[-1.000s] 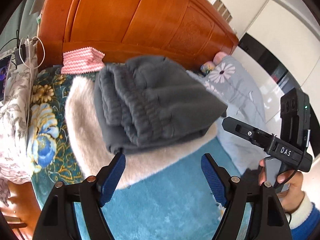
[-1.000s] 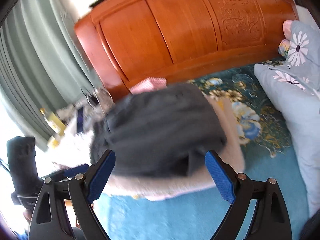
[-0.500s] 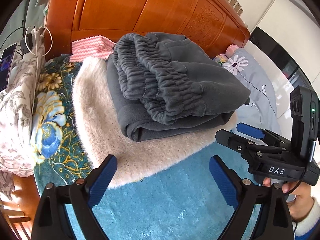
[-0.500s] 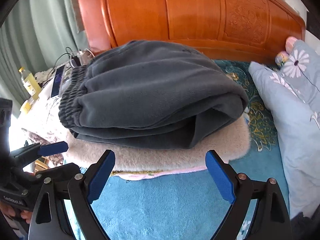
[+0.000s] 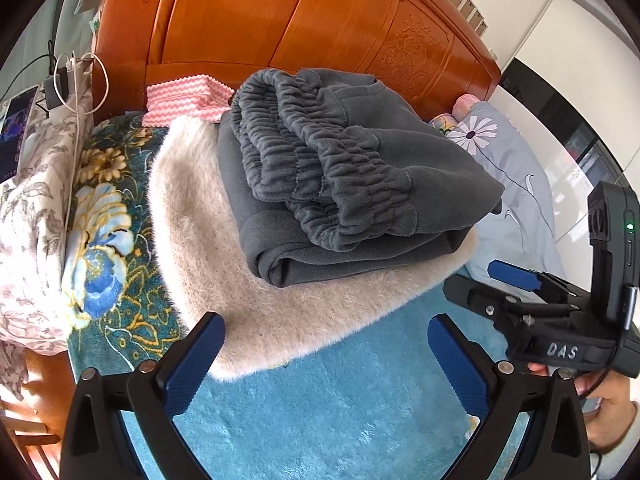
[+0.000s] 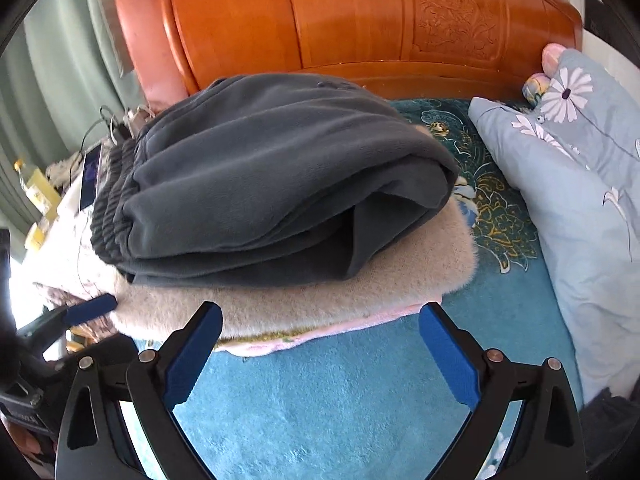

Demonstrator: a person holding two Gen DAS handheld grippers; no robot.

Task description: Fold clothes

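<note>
Charcoal fleece, the folded grey trousers sit as a compact bundle, elastic waistband uppermost, on top of a folded cream fluffy garment that lies on the bed's teal blanket. The left hand-held gripper and the right hand-held gripper are both clear of the stack, their jaws opening wide with only blanket between them, gripping nothing. To finish this step well, I would judge it best to draw both straight back without brushing the pile, since the upper flap bulges loosely and could slide off the slippery pile beneath. A carved orange wooden headboard backs the bed, with a pink zigzag cloth at its foot, a daisy-print pillow to one side, and green curtains beyond.
</note>
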